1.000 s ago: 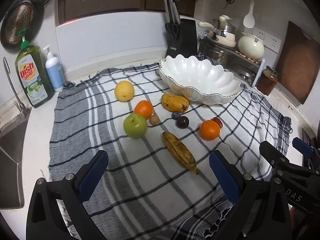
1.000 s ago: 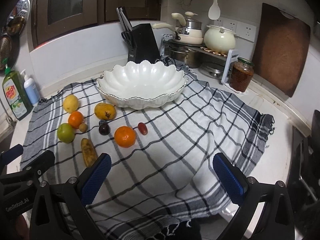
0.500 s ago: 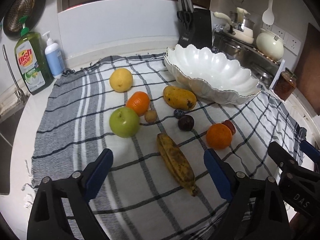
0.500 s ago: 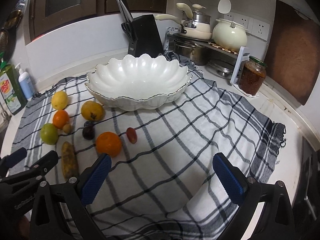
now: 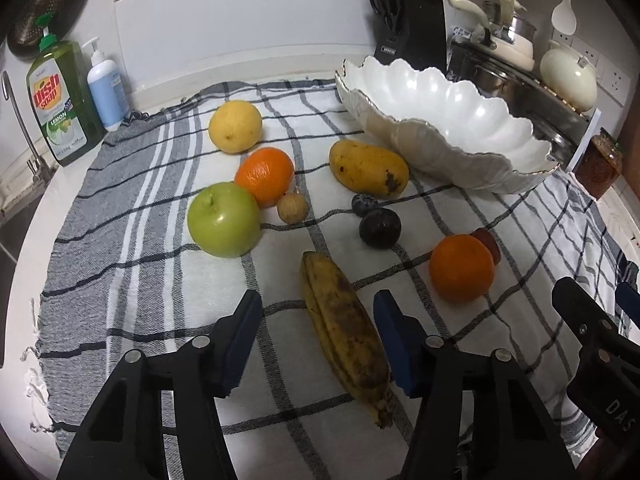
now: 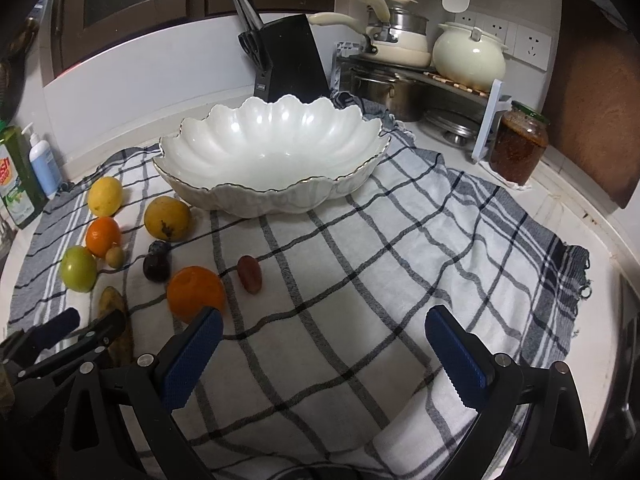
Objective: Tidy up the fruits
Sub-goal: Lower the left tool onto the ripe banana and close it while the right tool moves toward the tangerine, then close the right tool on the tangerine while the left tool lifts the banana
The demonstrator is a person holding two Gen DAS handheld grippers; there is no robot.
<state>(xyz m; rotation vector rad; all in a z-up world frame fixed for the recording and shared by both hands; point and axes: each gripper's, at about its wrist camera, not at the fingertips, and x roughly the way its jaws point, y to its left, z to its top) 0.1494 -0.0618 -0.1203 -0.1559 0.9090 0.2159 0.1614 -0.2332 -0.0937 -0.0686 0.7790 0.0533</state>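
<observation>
A spotted banana point(image 5: 344, 332) lies on the checked cloth point(image 5: 160, 280) between the fingers of my left gripper point(image 5: 318, 340). Its jaws are closing; the right pad point(image 5: 394, 344) is close beside the banana and the left pad point(image 5: 240, 340) stands clear of it. Beyond lie a green apple point(image 5: 224, 220), two oranges point(image 5: 264, 176) point(image 5: 462, 268), a lemon point(image 5: 235, 126), a mango point(image 5: 368, 168), a dark plum point(image 5: 380, 228) and some small fruits. The white scalloped bowl point(image 6: 272, 200) holds nothing. My right gripper point(image 6: 324, 356) hangs open over bare cloth, near one orange point(image 6: 196, 290).
A dish soap bottle point(image 5: 60, 108) and pump bottle point(image 5: 106, 88) stand at the back left by the sink. A knife block point(image 6: 288, 56), a pot rack point(image 6: 420, 80), a jar point(image 6: 518, 148) and a cutting board point(image 6: 596, 92) line the back right.
Both grippers have sunk towards the cloth and moved forward. The left jaws have narrowed from wide open to either side of the banana. The right jaws keep their width.
</observation>
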